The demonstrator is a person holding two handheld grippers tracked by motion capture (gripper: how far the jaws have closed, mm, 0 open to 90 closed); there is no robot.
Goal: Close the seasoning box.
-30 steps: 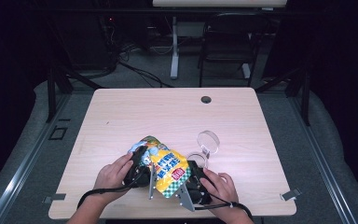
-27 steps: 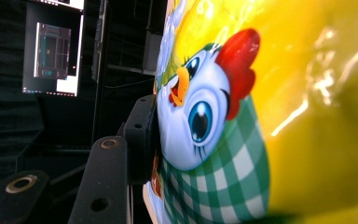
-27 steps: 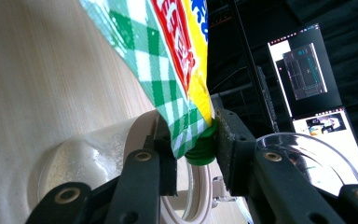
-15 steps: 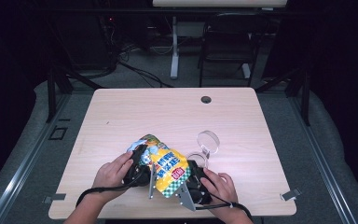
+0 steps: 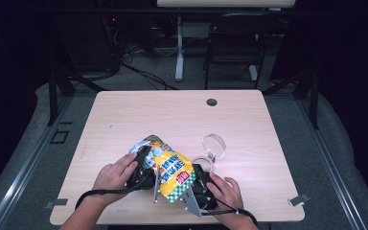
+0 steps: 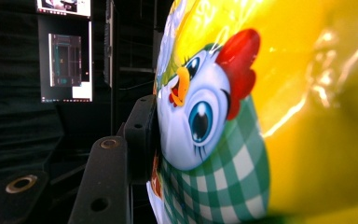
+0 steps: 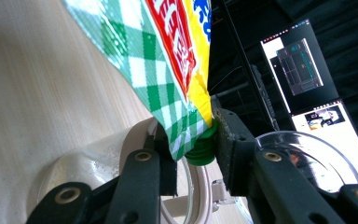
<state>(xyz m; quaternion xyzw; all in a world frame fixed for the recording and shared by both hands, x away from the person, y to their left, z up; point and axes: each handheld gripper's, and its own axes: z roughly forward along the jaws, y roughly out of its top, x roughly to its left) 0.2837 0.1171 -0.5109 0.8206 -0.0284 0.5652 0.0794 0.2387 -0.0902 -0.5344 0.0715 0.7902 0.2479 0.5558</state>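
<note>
A puffy yellow snack bag [image 5: 170, 167] with green checks and a cartoon chicken is held up between both grippers near the table's front edge. My left gripper [image 5: 143, 160] is shut on the bag's chicken end [image 6: 261, 116]; one black finger [image 6: 137, 135] presses its side and the other is hidden behind the bag. My right gripper [image 7: 198, 144] is shut on the bag's checked lower corner [image 7: 168, 56], where a green round piece [image 7: 204, 148] sits between the jaws. In the high view the right gripper [image 5: 194, 182] is at the bag's right.
A clear round container [image 5: 202, 163] with its hinged lid [image 5: 214, 143] standing open sits on the wooden table [image 5: 172, 110] just right of the bag, close behind the right gripper's jaws [image 7: 121, 154]. A dark grommet hole [image 5: 212, 102] lies at the far edge. Monitors glow in the dark room.
</note>
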